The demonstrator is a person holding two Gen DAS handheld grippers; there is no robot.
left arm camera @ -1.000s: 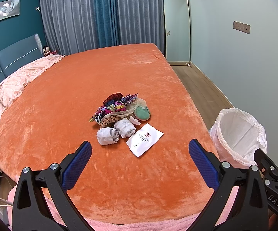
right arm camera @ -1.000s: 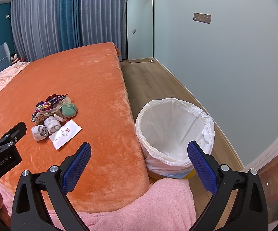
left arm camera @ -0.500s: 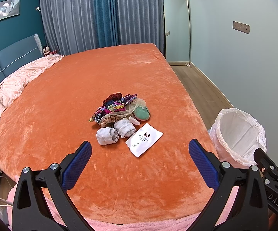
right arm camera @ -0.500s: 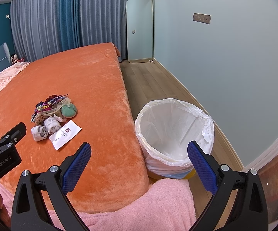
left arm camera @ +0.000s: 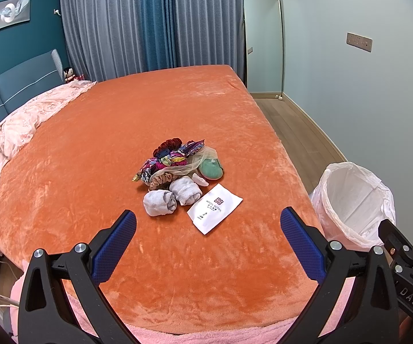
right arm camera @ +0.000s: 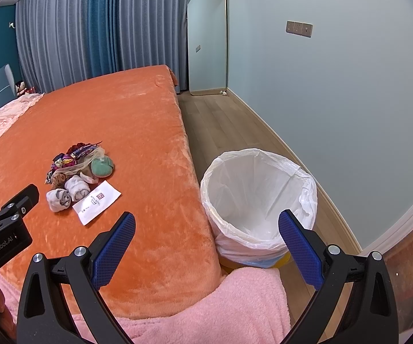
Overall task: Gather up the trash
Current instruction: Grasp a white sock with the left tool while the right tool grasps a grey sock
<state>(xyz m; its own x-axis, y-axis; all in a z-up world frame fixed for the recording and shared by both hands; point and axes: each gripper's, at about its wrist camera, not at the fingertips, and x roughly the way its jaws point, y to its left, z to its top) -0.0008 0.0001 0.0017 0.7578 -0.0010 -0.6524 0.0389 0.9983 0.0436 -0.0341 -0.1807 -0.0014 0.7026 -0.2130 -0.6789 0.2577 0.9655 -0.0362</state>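
Both tongs gaped wide and held nothing: the left gripper (left arm camera: 208,239) hung over the near edge of the bed (left arm camera: 126,132), the right gripper (right arm camera: 206,239) between bed and bin (right arm camera: 259,200). The trash pile (left arm camera: 178,169) lay mid-bed, a white packet (left arm camera: 215,212) just beside two rolled socks (left arm camera: 172,197).

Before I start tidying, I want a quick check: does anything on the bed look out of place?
Yes. A small pile sits mid-blanket: white packet, two rolled grey socks, colourful wrappers. The lined bin beside the bed looks empty.
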